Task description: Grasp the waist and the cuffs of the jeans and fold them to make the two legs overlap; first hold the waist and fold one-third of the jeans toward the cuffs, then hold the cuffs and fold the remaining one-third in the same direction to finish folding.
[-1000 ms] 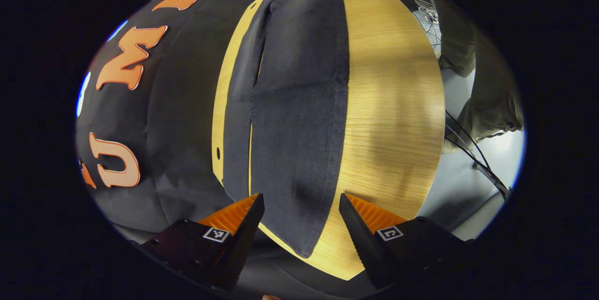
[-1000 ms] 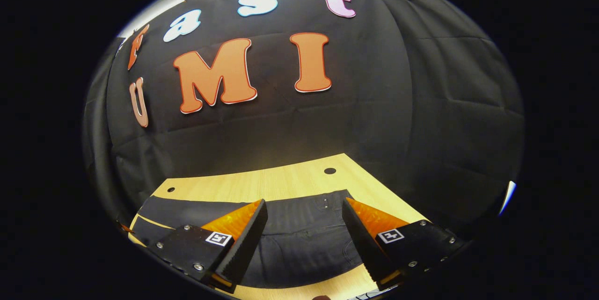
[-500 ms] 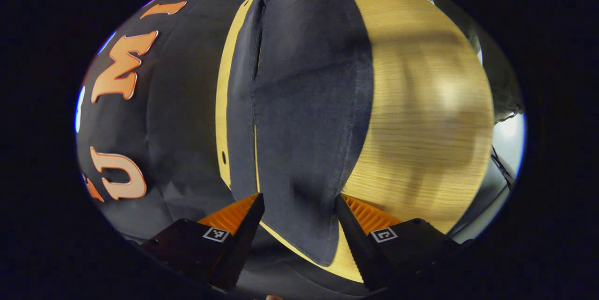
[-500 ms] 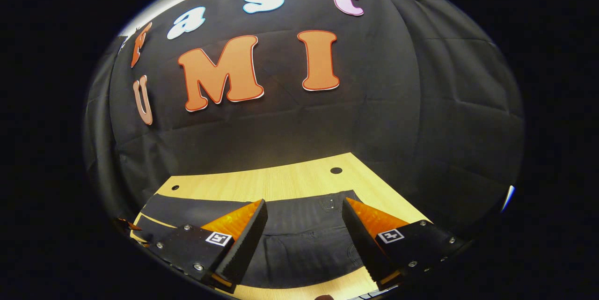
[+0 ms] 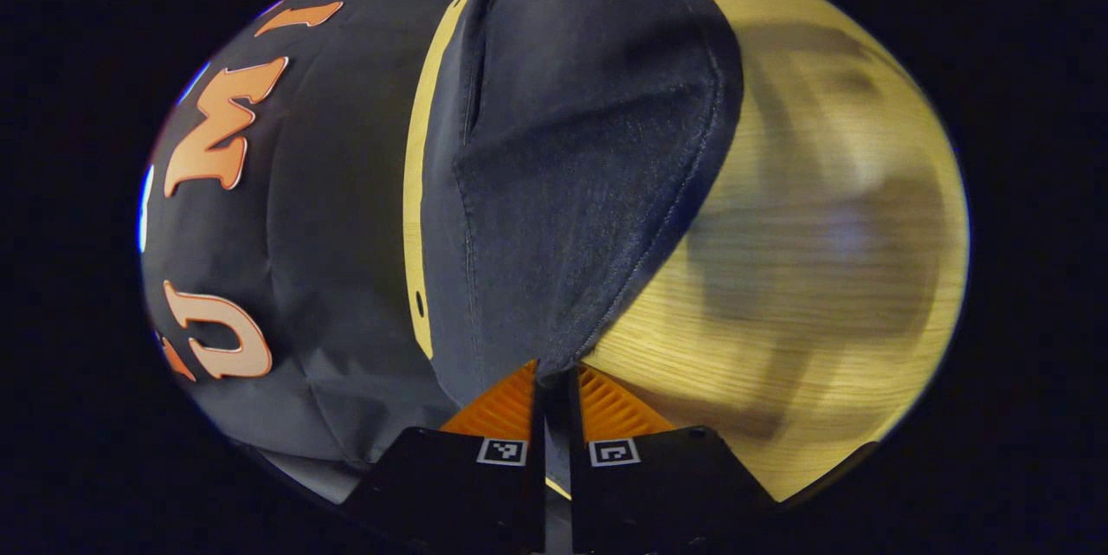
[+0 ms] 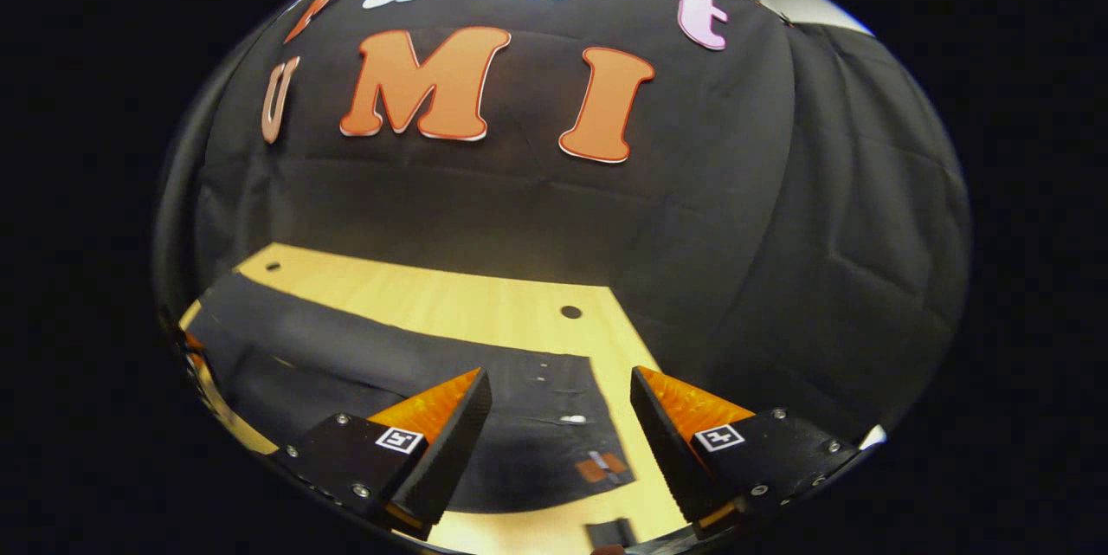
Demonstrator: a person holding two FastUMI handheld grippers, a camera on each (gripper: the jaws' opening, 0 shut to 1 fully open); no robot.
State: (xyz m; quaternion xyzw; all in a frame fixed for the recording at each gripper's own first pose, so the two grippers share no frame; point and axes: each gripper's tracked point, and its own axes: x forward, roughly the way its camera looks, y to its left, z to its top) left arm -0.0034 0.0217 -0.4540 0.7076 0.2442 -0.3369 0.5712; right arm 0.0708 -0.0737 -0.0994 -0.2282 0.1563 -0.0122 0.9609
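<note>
Jeans (image 5: 563, 191) flat on desk (image 5: 822, 217); left gripper (image 5: 554, 386) jaws pinched onto cuff edge. Right gripper (image 6: 561, 403) jaws wide apart, empty, above waist (image 6: 554, 416).

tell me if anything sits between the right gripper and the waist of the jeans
Nothing visible does. The right gripper hangs open above the jeans, with only bare cloth and the table between its fingers.

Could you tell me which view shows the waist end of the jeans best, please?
The right gripper view: the jeans' waist with its rivets lies on the table between the open right gripper fingers. The left gripper view shows the cuff end, pinched in the left gripper.
</note>
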